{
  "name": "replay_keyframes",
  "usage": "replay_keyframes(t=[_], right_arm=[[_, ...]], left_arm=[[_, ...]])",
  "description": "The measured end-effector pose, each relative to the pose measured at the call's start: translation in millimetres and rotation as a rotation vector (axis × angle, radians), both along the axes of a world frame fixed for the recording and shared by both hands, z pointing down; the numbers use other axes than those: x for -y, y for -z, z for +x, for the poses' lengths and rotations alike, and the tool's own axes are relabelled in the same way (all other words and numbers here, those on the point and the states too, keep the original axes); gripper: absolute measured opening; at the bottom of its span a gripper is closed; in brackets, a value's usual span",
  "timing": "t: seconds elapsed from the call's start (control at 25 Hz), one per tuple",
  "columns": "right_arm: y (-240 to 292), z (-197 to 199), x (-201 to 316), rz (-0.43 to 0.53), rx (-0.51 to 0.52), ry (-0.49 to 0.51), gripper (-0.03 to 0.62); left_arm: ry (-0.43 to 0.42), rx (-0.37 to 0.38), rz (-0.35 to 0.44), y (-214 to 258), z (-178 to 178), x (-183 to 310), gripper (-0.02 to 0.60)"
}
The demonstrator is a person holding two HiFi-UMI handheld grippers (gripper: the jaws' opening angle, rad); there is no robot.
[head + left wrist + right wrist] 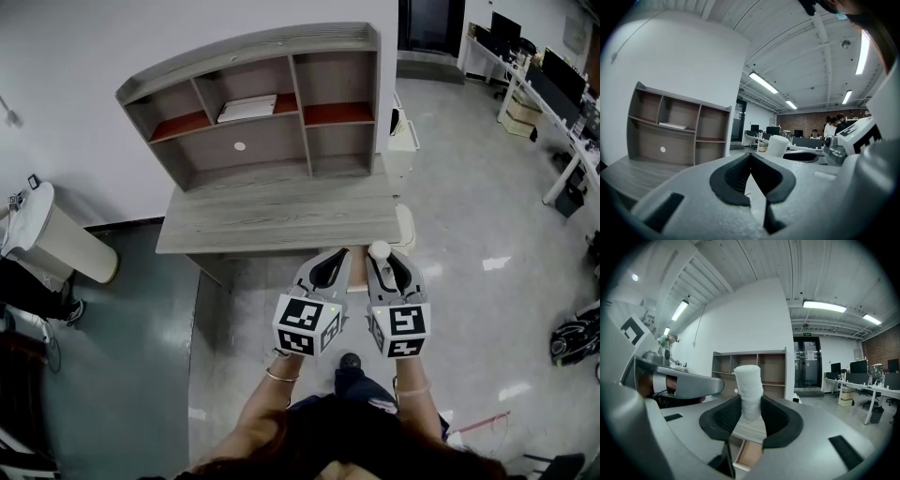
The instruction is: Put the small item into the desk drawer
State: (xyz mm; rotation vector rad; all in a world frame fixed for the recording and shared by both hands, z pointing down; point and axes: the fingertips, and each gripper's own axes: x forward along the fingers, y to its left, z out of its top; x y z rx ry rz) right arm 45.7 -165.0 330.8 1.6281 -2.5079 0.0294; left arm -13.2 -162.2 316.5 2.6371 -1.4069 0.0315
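Note:
The small item is a white cylinder [379,250] [749,390], upright between the jaws of my right gripper [380,264] [750,404], which is shut on it. The left gripper view shows it too [777,145], off to the right. My left gripper [330,266] [751,157] hangs close beside the right one, its pads meeting at the tips with nothing between them. Both point at the front edge of the grey wooden desk [272,225] [750,430]. Just under that edge, a drawer [749,455] [357,279] with a pale brown inside shows pulled out a little.
A grey hutch [253,103] with red-lined shelves and a white book stands on the desk against the wall. A white bin [47,234] is at the left. Office desks with monitors [553,94] and a dark bag [574,337] lie to the right. Several people stand far off [834,124].

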Motion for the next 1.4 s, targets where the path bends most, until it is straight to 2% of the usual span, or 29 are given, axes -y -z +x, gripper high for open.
replay_keyframes(t=[0.56, 0.88, 1.4], right_arm=[[-22, 0, 65, -0.045, -0.036, 0.098, 0.117], [-43, -1, 84, -0.08, -0.077, 0.135, 0.117], [-83, -13, 103, -0.126, -0.16, 0.136, 0.117]], left_arm=[[0.083, -0.014, -0.027, -19, 2, 62, 0.015], [0.106, -0.007, -0.042, -32, -2, 76, 0.015], [0.082, -0.001, -0.08, -67, -10, 91, 0.015]])
